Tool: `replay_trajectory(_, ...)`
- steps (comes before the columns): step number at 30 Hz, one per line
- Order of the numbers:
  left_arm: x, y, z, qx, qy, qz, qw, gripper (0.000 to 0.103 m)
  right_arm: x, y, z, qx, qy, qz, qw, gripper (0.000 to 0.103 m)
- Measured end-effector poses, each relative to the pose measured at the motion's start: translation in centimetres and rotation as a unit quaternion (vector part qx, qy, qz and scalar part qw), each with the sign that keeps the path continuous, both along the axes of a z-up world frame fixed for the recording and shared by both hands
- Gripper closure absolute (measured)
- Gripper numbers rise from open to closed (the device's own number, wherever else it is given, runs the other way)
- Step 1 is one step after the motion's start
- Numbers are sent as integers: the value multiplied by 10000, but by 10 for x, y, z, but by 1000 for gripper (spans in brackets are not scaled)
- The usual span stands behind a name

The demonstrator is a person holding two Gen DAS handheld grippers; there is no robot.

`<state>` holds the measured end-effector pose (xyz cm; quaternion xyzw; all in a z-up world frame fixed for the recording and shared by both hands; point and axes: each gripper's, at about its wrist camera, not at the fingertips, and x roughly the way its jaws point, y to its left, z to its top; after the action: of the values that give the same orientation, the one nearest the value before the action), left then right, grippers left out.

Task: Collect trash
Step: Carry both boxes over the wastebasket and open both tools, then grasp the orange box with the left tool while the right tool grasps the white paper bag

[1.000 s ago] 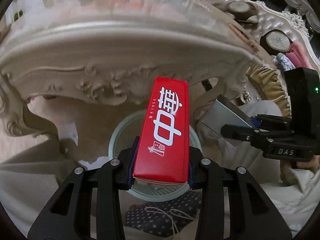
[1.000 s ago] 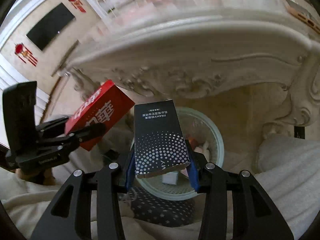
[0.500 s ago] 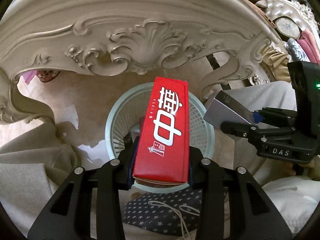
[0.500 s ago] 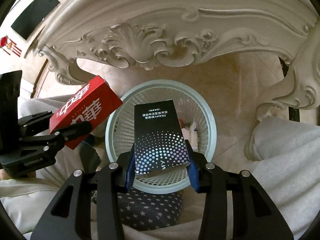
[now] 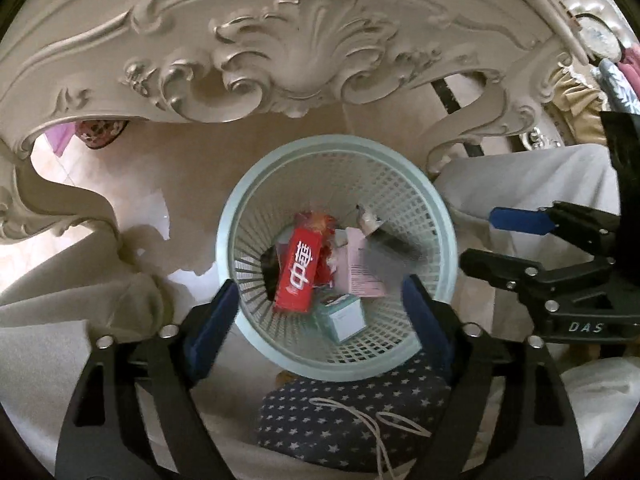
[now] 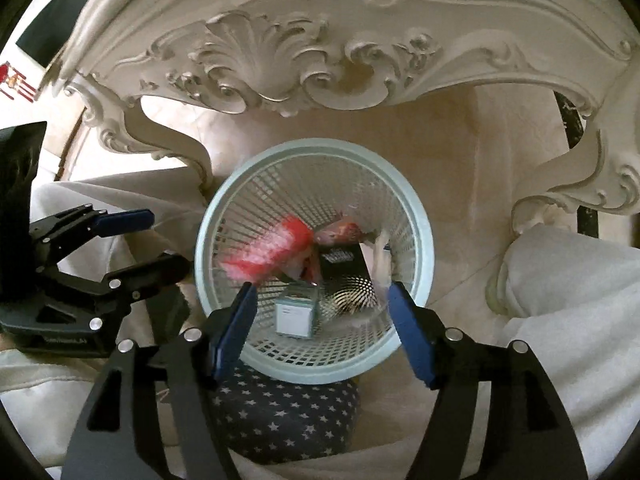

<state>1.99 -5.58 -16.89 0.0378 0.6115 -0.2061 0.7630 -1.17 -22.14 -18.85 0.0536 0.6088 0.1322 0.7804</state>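
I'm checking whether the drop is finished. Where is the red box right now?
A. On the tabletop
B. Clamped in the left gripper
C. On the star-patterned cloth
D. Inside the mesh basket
D: the red box lies among other trash inside the mesh basket, and the left gripper above it is open and empty.

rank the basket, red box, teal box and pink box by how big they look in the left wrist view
1. basket, by far the largest.
2. red box.
3. pink box, close to the red box and partly hidden by a blurred dark box, so this order is unsure.
4. teal box, smallest.
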Motion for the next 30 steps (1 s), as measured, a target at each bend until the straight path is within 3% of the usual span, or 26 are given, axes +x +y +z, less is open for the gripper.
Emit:
replay_trajectory(7, -2, 9, 0, -147, -29, -21, 9999, 13, -1, 0, 10, -119, 56, 52, 9999, 39)
replay_trajectory(11, -3, 12, 26, -241, -135, -388, 9989, 12, 5, 1, 45, 179, -212, 300, 9992, 39)
replay_trajectory(15, 1, 19, 103, -659, -922, -747, 9908, 13, 17, -6, 107, 437, -1054, 460, 9924, 39)
replay_trajectory(17, 8, 27, 146, -771, -1582, -701, 9819, 12, 29, -12, 143, 350, -1697, 419, 9840, 39)
replay_trajectory(19, 21, 35, 176, -785, -2083, -492, 9737, 12, 46, -19, 174, 257, -2379, 309, 9705, 39)
replay_trajectory(21, 49, 48, 203, -776, -2613, 6, 9621, 12, 68, -27, 197, 126, -2931, 25, 9560, 39)
replay_trajectory(23, 77, 54, 214, -624, -2780, 459, 9575, 13, 101, -35, 214, 51, -3458, -266, 9379, 38)
replay_trajectory(24, 99, 58, 218, -518, -2793, 745, 9559, 12, 120, -37, 218, 42, -3518, -391, 9353, 30)
replay_trajectory(25, 118, 59, 220, -437, -2766, 961, 9552, 13, 134, -39, 219, 58, -3544, -491, 9338, 28)
replay_trajectory(30, 216, 61, 224, -431, -2724, 1624, 9474, 13, 220, -42, 211, 37, -3273, -756, 9419, 28)
